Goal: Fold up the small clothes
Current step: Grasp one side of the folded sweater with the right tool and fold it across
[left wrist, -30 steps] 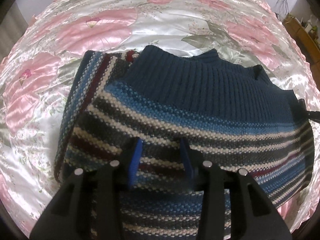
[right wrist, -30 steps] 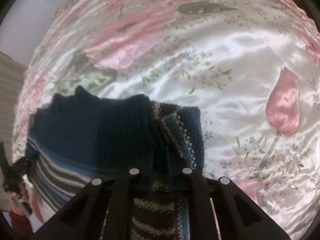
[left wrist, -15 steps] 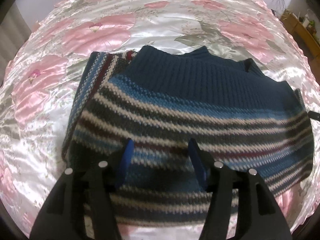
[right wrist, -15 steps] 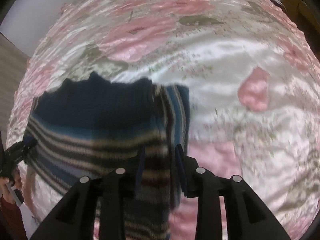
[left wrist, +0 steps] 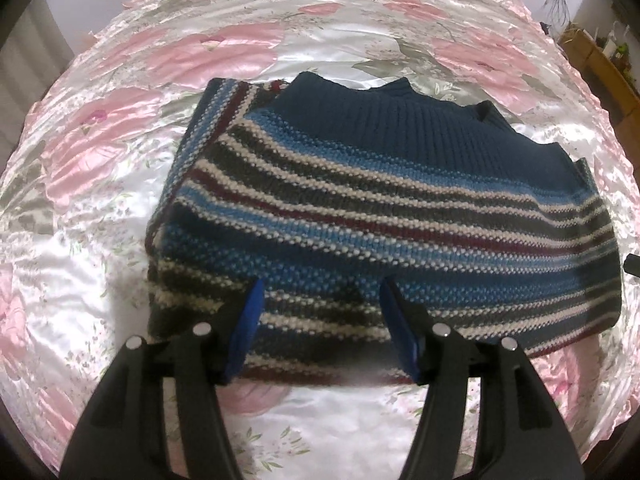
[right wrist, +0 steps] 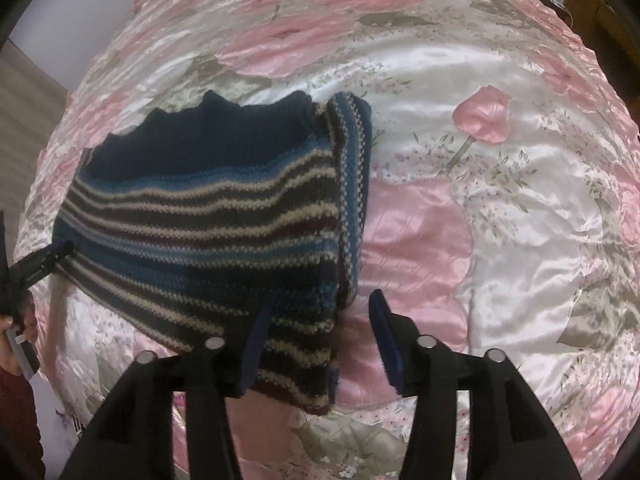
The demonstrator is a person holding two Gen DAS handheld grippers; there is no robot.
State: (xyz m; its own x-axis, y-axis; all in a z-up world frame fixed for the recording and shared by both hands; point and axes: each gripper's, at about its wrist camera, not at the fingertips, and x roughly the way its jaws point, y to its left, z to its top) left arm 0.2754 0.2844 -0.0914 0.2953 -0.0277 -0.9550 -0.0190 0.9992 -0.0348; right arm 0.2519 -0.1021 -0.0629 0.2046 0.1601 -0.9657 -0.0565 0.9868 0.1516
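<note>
A knitted sweater [left wrist: 372, 216] with a navy ribbed band and blue, cream, grey and maroon stripes lies folded on the bed. In the right wrist view the sweater [right wrist: 208, 224] sits left of centre, a folded-in striped part along its right side. My left gripper [left wrist: 322, 284] is open, its blue pads [left wrist: 246, 328] hovering over the sweater's near edge with nothing between them. My right gripper [right wrist: 325, 300] is open too, above the sweater's near right corner. The left gripper's tip [right wrist: 40, 264] shows at the sweater's left edge.
A shiny satin bedspread [left wrist: 120, 184] with pink flowers covers the whole bed [right wrist: 500, 184]. A wooden shelf with small items [left wrist: 600, 56] stands at the far right. A person's hand and dark red sleeve [right wrist: 16, 360] show at the left border.
Both grippers have opened, let go of the sweater and drawn back. The sweater has settled flat in its folded shape.
</note>
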